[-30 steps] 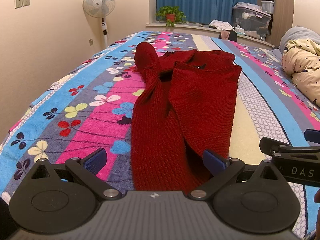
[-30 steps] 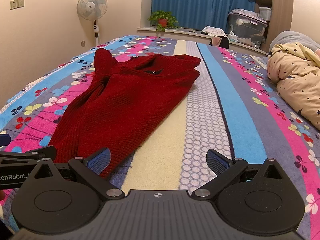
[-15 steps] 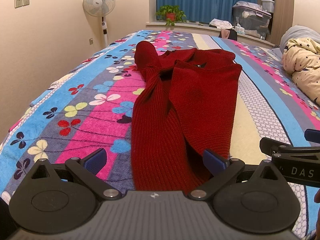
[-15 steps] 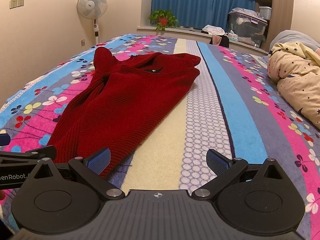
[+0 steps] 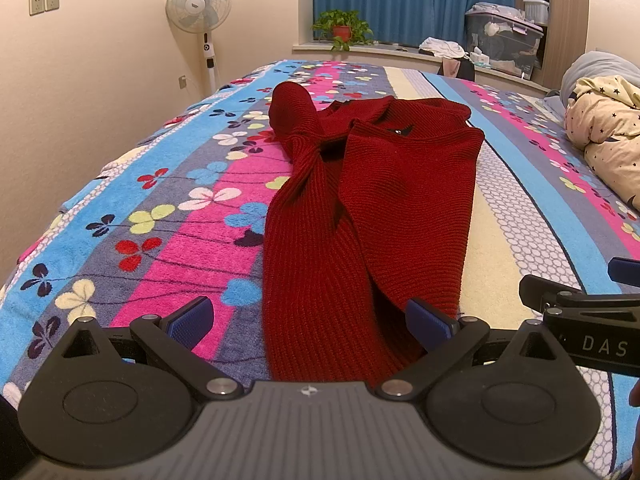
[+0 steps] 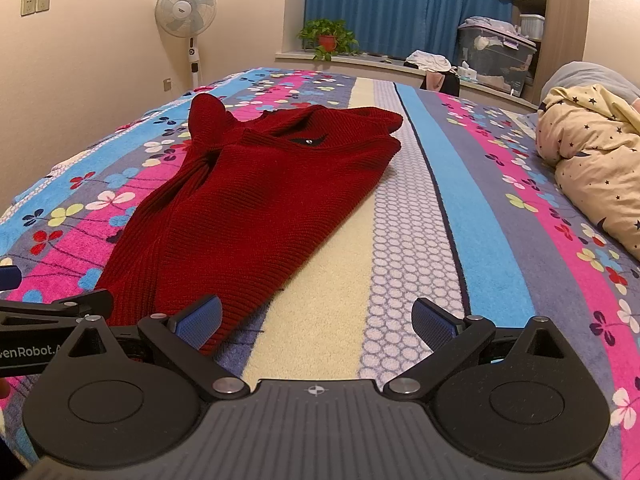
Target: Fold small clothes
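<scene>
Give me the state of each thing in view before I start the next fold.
Red knit sweater: lying lengthwise on the bed, partly folded, not gripped.
Left tongs: open, straddling the sweater's near hem.
Right tongs: open, over bare blanket beside the hem.
Standing fan: blades sharp, apparently off.
Blue curtains: drawn shut.

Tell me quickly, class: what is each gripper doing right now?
Left gripper: open, holding nothing, near hem of the red sweater between its fingers.
Right gripper: open, holding nothing, over the bedspread.
</scene>
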The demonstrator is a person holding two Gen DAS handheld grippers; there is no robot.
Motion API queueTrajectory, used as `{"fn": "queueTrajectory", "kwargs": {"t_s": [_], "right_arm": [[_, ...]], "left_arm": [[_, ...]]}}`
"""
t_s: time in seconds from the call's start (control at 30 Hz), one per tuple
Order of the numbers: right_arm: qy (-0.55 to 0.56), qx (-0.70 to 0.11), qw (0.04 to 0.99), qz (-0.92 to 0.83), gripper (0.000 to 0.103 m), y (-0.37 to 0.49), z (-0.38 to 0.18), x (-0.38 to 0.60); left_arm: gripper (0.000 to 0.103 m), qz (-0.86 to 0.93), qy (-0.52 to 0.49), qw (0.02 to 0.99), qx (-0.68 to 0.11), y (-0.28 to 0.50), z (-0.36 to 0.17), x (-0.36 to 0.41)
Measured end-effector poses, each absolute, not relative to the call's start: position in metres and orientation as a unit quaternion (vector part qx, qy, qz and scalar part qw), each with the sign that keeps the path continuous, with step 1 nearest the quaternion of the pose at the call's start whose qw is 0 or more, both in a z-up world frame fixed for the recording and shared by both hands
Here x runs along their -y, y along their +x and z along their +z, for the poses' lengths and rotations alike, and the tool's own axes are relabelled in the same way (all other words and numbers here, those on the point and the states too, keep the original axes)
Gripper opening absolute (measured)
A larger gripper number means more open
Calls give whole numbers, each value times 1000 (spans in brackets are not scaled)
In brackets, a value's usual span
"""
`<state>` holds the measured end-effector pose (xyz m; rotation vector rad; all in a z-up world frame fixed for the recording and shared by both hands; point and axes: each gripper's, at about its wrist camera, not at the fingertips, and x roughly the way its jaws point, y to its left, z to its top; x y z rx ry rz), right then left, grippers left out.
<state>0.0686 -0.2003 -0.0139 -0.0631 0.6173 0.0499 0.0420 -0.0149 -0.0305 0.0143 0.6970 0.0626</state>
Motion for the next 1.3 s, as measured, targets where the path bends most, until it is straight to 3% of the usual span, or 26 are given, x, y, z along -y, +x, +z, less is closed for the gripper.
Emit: {"fn": "queueTrajectory", "kwargs": {"t_s": [0.13, 0.17, 0.27, 0.3, 0.47, 0.53, 0.7, 0.9, 1.13, 1.23, 1.3], "right_arm": [[-32, -299, 953, 24, 94, 67, -19, 200], [-31, -296, 954, 23, 85, 67, -18, 201], [-8, -276, 961, 28, 38, 65, -8, 216], [3, -273, 962, 30, 33, 66, -7, 219], [12, -267, 963, 41, 33, 76, 1, 229], [-3, -268, 962, 55, 33, 89, 8, 225], [-44, -277, 957, 75, 45, 146, 20, 194], [-36, -307, 948, 78, 73, 241, 18, 143], [-77, -371, 924, 58, 77, 344, -30, 80], [-122, -387, 914, 31, 68, 368, -51, 62], [-139, -399, 906, 12, 31, 378, -60, 59]], "left_arm": [[102, 32, 13, 939, -342, 42, -32, 18], [102, 35, 16, 938, -344, 42, -33, 18], [102, 46, 15, 935, -352, 47, -33, 16], [102, 53, 10, 934, -354, 49, -32, 13], [94, 83, -31, 927, -364, 65, -27, -6], [83, 91, -42, 924, -370, 72, -26, -12], [47, 99, -72, 916, -381, 87, -28, -28], [43, 104, -121, 901, -404, 100, -33, -48], [43, 107, -143, 889, -422, 106, -38, -58], [43, 113, -146, 887, -423, 109, -40, -63], [43, 116, -150, 885, -426, 110, -41, -66]]}}
